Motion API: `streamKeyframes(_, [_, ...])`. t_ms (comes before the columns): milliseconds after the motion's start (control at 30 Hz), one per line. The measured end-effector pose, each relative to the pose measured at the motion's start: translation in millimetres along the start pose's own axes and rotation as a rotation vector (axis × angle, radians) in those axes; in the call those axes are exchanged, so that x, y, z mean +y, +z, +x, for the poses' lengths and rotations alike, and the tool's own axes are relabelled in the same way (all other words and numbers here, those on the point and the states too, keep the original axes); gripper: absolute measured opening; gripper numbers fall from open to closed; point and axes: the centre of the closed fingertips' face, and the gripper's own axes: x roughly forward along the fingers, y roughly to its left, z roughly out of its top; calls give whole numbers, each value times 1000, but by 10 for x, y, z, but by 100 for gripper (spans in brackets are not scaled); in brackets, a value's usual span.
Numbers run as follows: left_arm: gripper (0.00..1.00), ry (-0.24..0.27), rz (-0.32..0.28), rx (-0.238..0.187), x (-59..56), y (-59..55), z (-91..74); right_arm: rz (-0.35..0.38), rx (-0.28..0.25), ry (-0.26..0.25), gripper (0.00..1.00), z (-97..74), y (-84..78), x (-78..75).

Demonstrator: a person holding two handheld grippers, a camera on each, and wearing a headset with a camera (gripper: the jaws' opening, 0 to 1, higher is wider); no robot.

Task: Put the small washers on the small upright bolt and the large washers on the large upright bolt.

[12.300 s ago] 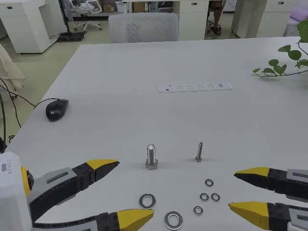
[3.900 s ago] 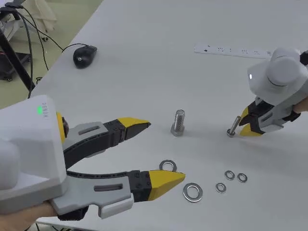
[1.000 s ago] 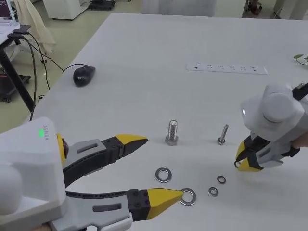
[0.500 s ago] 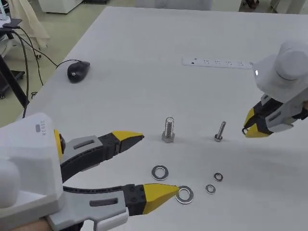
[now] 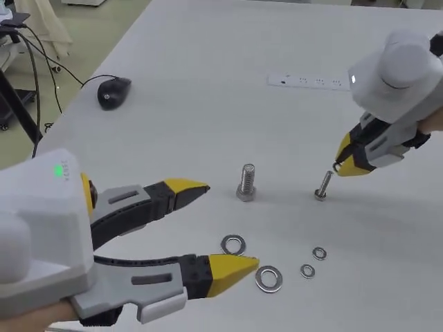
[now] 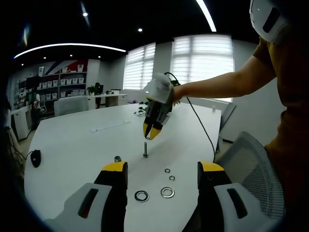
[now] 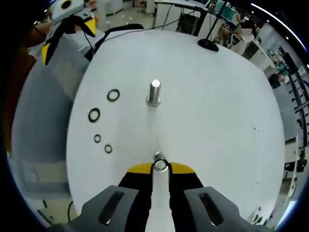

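The small bolt (image 5: 322, 185) stands upright right of the large bolt (image 5: 246, 182). My right gripper (image 5: 344, 164) hovers just above the small bolt's top, shut on a small washer (image 7: 161, 165); its own view shows the bolt tip (image 7: 158, 155) right at the washer. Two small washers (image 5: 319, 253) (image 5: 307, 270) and two large washers (image 5: 233, 244) (image 5: 268, 279) lie flat on the table in front of the bolts. My left gripper (image 5: 221, 225) is open low at the near left, its lower tip close to the large washers and holding nothing.
The white table (image 5: 208, 117) stretches far back. A black mouse (image 5: 113, 91) lies at the left edge, and a white power strip (image 5: 308, 81) lies behind the bolts. A person's arm (image 6: 217, 84) reaches in from the right in the left gripper view.
My right gripper has lifted from the table by the small washers, carrying one, and moved left to sit over the small bolt's top. The left gripper has stayed open in place.
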Motion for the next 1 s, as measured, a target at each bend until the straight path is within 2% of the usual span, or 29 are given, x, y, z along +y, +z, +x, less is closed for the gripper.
streamKeyframes(633, [57,0,-11,3,62,-11,15,-12,31,31,12,151,-31,-52])
streamKeyframes(1000, [57,4,-19,-1,63,-19,-4,-29,44,53,12,341,-64,-28])
